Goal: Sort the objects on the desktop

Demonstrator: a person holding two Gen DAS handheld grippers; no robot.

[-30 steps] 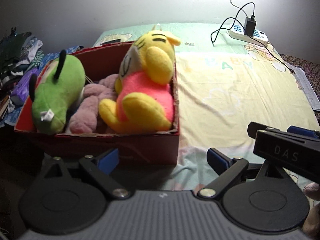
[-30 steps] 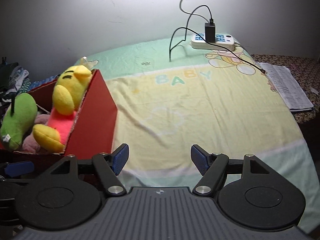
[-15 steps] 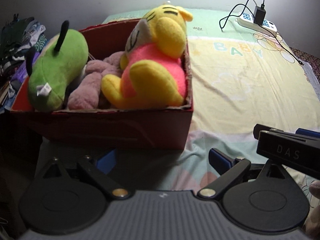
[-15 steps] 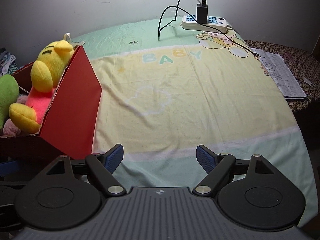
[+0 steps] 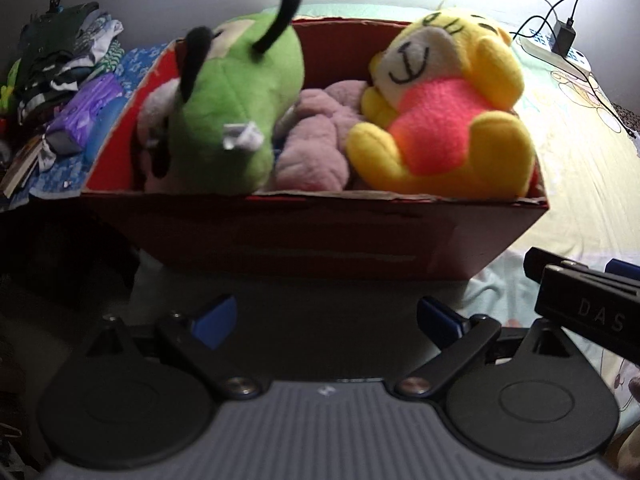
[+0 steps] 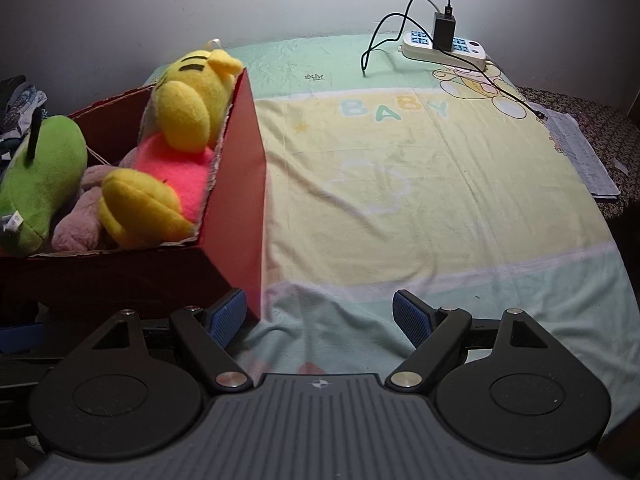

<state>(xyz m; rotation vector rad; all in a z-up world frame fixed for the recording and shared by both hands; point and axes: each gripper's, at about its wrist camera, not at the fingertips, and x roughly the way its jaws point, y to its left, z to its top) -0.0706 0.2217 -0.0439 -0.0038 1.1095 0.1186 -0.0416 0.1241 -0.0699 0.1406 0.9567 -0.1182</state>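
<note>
Three plush toys are seen packed into the red cardboard box point(image 5: 312, 236): a green plush point(image 5: 236, 92), a pink plush point(image 5: 316, 140) and a yellow tiger plush point(image 5: 444, 120). No loose toy is left on the baby blanket point(image 6: 420, 184), so the sorting is judged nearly or fully done. The left gripper point(image 5: 324, 320) is held spread and empty before the box; the right gripper point(image 6: 320, 314) is likewise spread, nothing gripped.

left wrist: close, facing red box point(image 5: 312, 236) | right wrist: beside it, facing blanket point(image 6: 420, 184)
</note>
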